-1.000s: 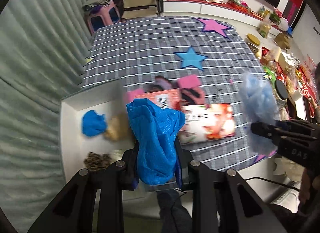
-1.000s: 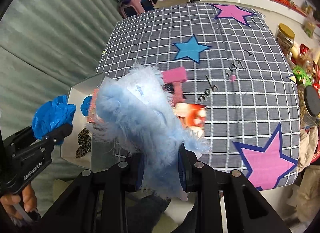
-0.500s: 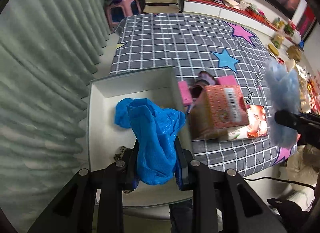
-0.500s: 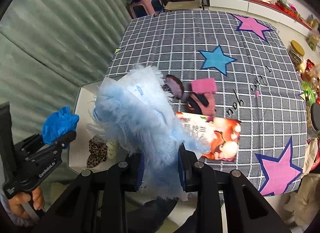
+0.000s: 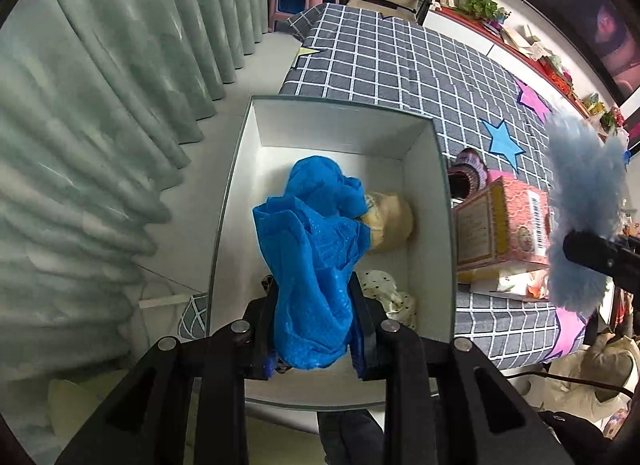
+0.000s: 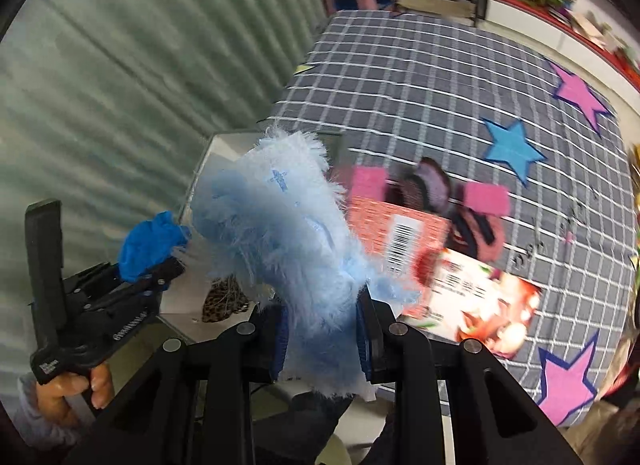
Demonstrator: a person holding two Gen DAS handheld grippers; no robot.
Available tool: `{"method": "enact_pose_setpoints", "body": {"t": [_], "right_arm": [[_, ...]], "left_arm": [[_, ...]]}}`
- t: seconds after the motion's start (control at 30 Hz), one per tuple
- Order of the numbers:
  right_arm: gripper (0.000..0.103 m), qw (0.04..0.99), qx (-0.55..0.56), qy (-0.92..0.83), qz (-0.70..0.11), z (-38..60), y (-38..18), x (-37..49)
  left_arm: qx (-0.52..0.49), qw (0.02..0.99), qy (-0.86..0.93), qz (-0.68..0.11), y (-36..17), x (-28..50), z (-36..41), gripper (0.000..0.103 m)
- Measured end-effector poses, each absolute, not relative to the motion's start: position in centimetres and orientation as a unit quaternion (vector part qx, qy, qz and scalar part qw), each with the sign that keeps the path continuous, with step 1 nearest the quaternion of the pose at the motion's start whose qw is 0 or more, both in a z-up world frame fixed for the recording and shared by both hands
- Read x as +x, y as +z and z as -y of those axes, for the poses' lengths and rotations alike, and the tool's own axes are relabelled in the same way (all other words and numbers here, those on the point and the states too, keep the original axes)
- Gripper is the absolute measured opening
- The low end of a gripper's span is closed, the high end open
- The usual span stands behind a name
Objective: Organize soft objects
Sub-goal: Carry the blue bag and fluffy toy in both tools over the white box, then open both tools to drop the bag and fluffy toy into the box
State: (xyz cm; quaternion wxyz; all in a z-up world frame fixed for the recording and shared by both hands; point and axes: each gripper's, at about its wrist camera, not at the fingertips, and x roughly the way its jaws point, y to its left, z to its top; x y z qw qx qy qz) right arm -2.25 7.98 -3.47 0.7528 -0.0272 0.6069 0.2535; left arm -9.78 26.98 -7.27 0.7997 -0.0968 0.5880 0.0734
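**Holding soft things over the box**

Looking down from the left wrist, the left tongs [image 5: 316,325] are clenched on a blue cloth [image 5: 312,257], which hangs above the open white box [image 5: 240,169]. This view alone shows the box floor: a second blue bundle [image 5: 320,181] lies toward the far wall, a beige soft item [image 5: 390,221] sits just beside it, and a cream dotted fabric [image 5: 390,293] lies nearer, by the right wall. A little leopard-print fabric peeks out beside the left finger.

From the right wrist, the right tongs [image 6: 322,339] are gripping a pale blue fluffy piece [image 6: 280,233], which blocks most of the box; only a corner and the leopard-print cloth [image 6: 224,301] show. This view adds the hand [image 6: 76,393] holding the left tool, and more of the checked tabletop [image 6: 420,77]: a red carton [image 6: 400,229], a printed packet [image 6: 480,301], two pink blocks [image 6: 486,199] and a dark slipper [image 6: 432,185] beside the box. The picture is motion-blurred.
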Motion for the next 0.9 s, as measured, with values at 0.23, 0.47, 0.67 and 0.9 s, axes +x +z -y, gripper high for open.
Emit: {"method": "enact_pose_setpoints", "body": {"t": [0.23,0.47,0.67,0.9], "right_arm": [[0.03,0.737,-0.064,0.282,-0.612,-12.3,-4.0,-2.2],[0.03,0.727,-0.077,0.288,-0.619,-14.1,-4.5,-2.1],[0.03,0.725,-0.075,0.283,-0.623,-14.4,-4.8,-1.9],[0.03,0.719,-0.073,0.279,-0.632,-14.6,-5.3,-1.6]], "left_arm": [[-0.09,0.798,0.07,-0.592,-8.3,-9.5,-26.8,0.03],[-0.086,0.795,0.062,-0.597,-9.1,-8.9,-26.7,0.03],[-0.058,0.792,0.071,-0.603,-9.8,-8.3,-26.4,0.03],[-0.058,0.783,0.066,-0.616,-11.1,-8.0,-26.3,0.03]]}}
